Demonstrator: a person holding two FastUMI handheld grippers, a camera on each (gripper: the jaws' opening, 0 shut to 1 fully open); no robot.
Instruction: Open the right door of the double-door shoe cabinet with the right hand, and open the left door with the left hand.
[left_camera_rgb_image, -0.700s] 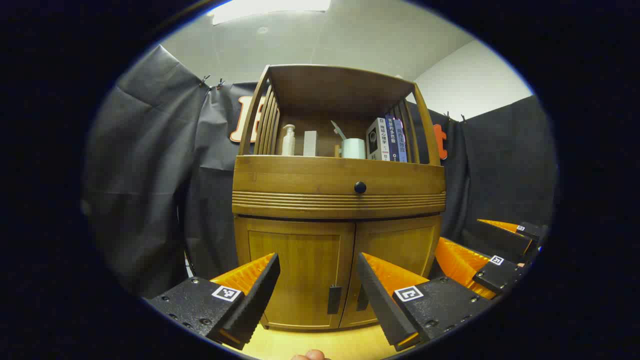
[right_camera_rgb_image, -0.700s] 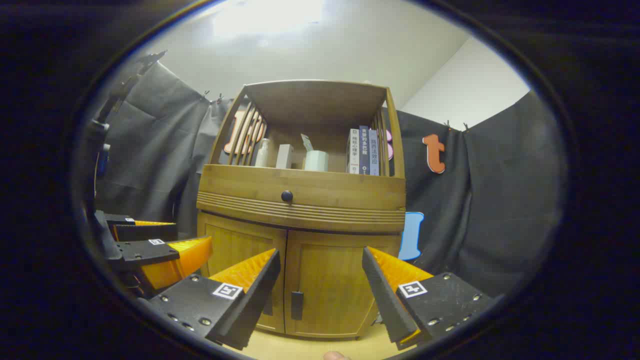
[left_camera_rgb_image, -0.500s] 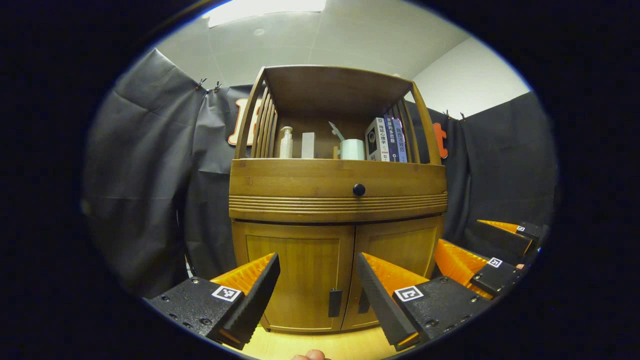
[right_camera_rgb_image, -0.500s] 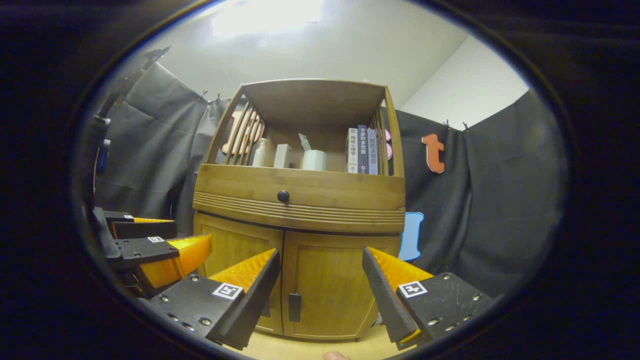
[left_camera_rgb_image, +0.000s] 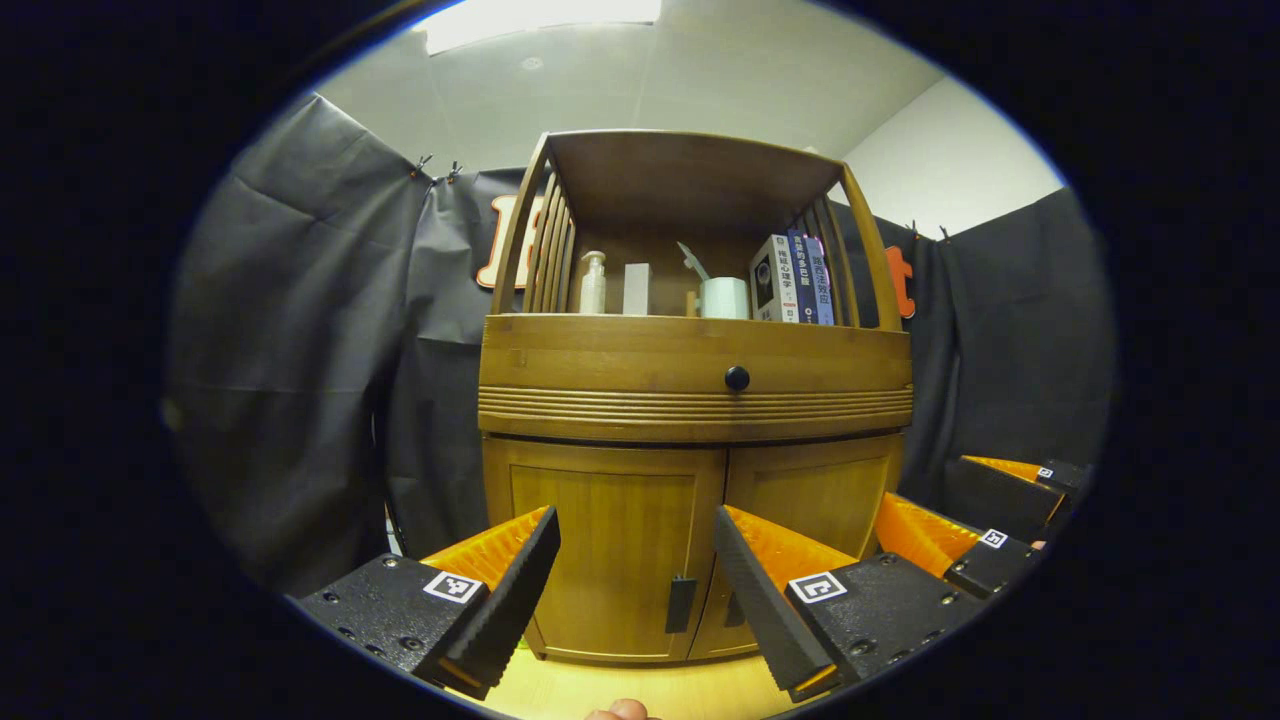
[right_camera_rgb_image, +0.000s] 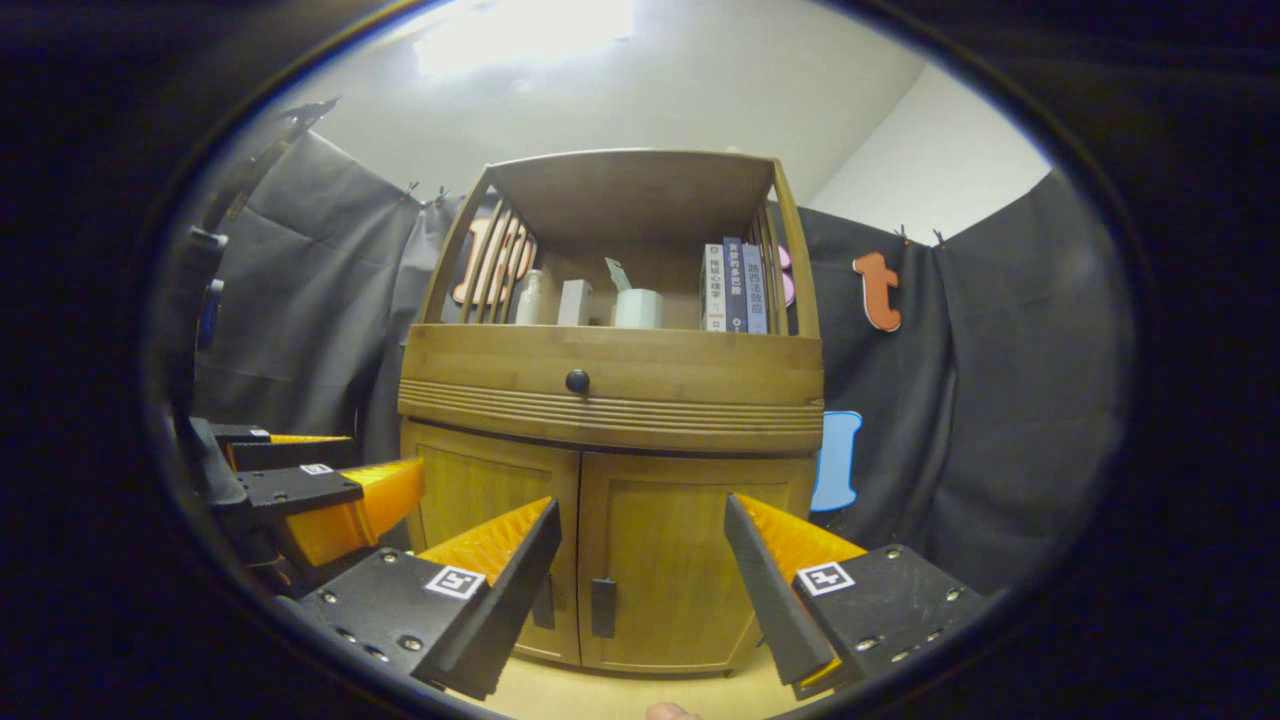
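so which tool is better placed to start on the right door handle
Right. The right tool is open with the right door handle between its fingers; the left tool frames the left door handle.

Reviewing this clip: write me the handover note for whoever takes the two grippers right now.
Left gripper: open, holding nothing, short of the left door, aimed near its handle.
Right gripper: open, holding nothing, facing the right door; its handle lies between the fingers in view, untouched.
Shoe cabinet: both doors shut, drawer above shut.
Done: approach only.
Left: grip the right handle and swing that door open with the right gripper, then open the left door with the left.
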